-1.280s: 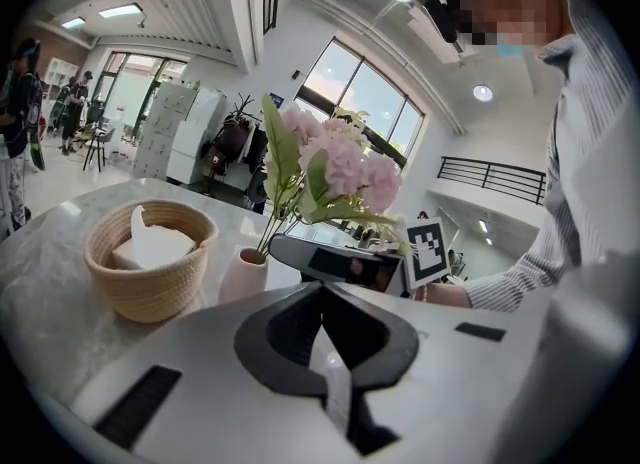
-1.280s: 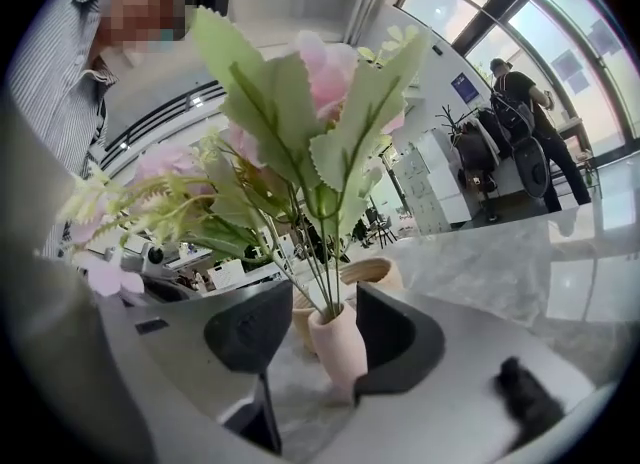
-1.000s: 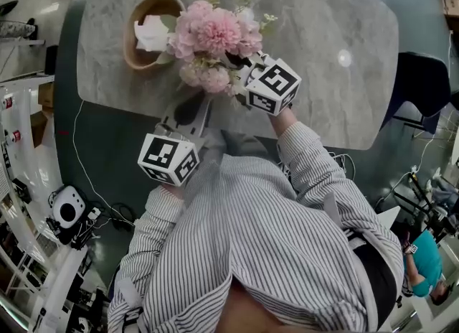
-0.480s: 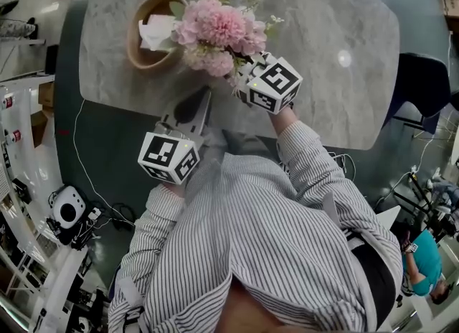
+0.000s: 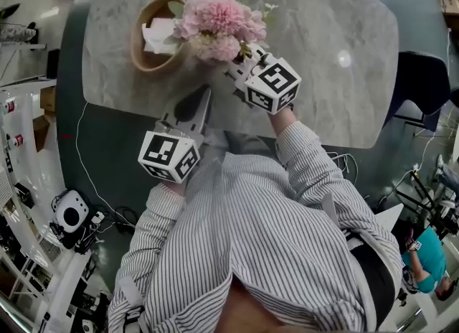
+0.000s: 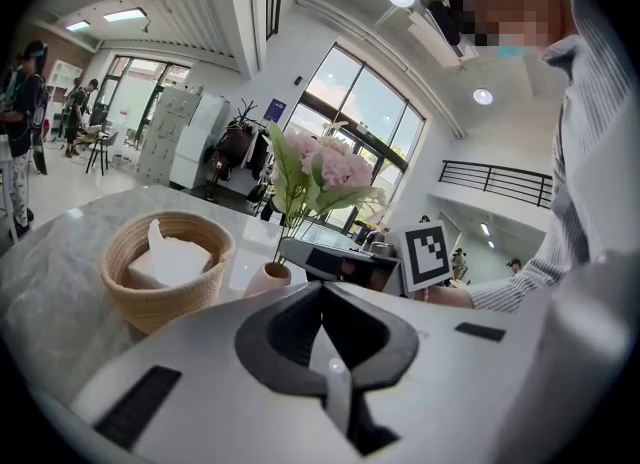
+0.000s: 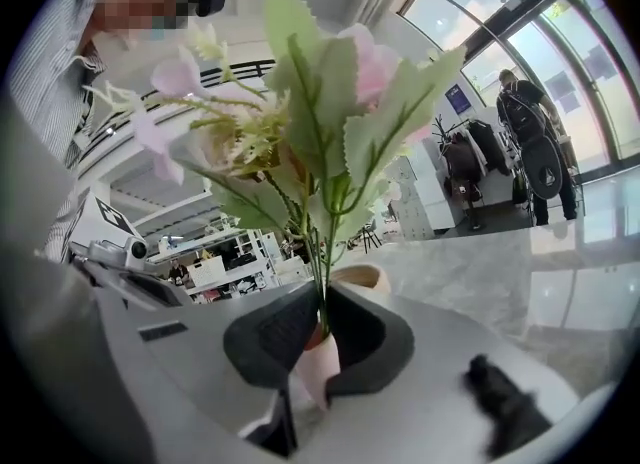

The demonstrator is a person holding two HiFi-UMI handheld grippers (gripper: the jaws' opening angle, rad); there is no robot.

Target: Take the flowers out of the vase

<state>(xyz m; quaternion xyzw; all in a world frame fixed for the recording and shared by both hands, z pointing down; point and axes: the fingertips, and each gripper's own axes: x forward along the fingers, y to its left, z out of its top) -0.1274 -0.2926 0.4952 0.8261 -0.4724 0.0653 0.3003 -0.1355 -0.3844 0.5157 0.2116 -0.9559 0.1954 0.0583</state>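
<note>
A bunch of pink flowers (image 5: 216,24) with green leaves stands in a small pink vase (image 6: 268,277) on the marble table (image 5: 330,44); from the head view the blooms hide the vase. My right gripper (image 7: 322,302) is at the vase's mouth. Its jaws are closing, with the green stems (image 7: 322,267) pinched between the dark pads just above the vase (image 7: 318,362). In the head view that right gripper (image 5: 242,67) reaches in under the blooms. My left gripper (image 5: 203,96) hangs over the table's near edge, shut on nothing and apart from the vase.
A woven basket (image 5: 150,34) holding white paper stands just left of the flowers. A dark chair (image 5: 423,80) is at the table's right side. Cables and equipment (image 5: 68,217) lie on the floor at the left.
The right gripper's jaws have closed round the stems. The bouquet has swung away from me, toward the far side of the table. The left gripper has stayed put.
</note>
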